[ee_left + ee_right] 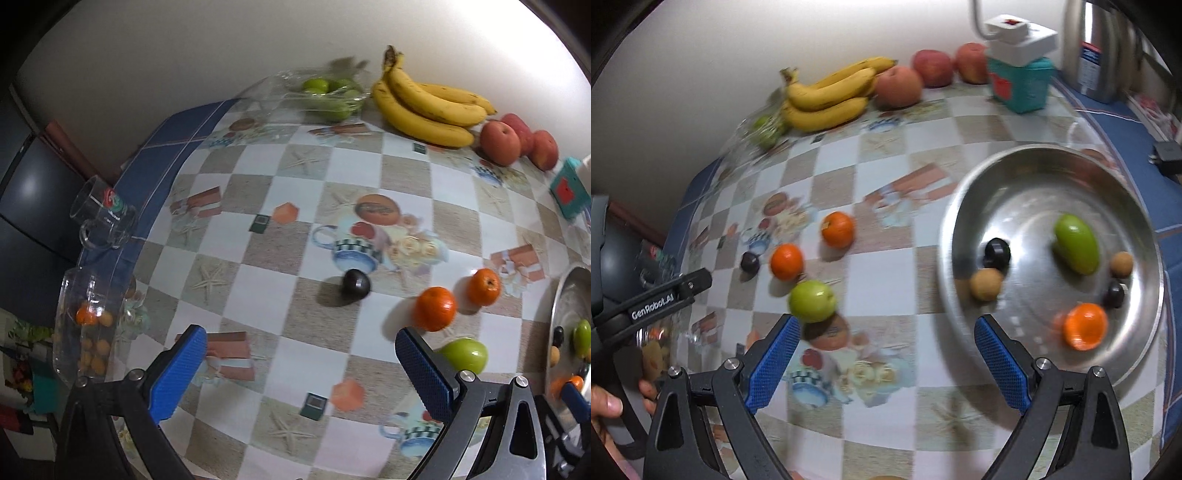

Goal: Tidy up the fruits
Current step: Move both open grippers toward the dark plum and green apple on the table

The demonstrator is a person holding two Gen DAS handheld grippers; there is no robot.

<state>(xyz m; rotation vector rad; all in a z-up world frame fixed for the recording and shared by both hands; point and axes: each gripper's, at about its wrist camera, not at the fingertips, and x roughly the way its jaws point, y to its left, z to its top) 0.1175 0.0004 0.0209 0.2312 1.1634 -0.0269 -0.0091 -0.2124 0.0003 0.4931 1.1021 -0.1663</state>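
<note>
My left gripper [299, 363] is open and empty above the checked tablecloth. A dark plum [355, 282], two oranges [435, 308] [483, 287] and a green fruit [466, 355] lie ahead and to its right. My right gripper [886, 354] is open and empty, left of a steel bowl [960, 221]. The bowl holds a green fruit [1075, 249], an orange [1086, 325], two dark plums [996, 252] [1115, 293] and two brown fruits [985, 283] [1121, 263]. On the table lie a green apple [812, 301], two oranges [786, 261] [837, 229] and a plum [750, 262].
Bananas [424, 107], red apples [500, 142] and a clear bag of green fruits [328, 96] sit by the wall. A glass mug [105, 218] and a glass jar [86, 325] stand at the left edge. A teal box [1021, 83] and a steel kettle [1097, 48] stand at the back right.
</note>
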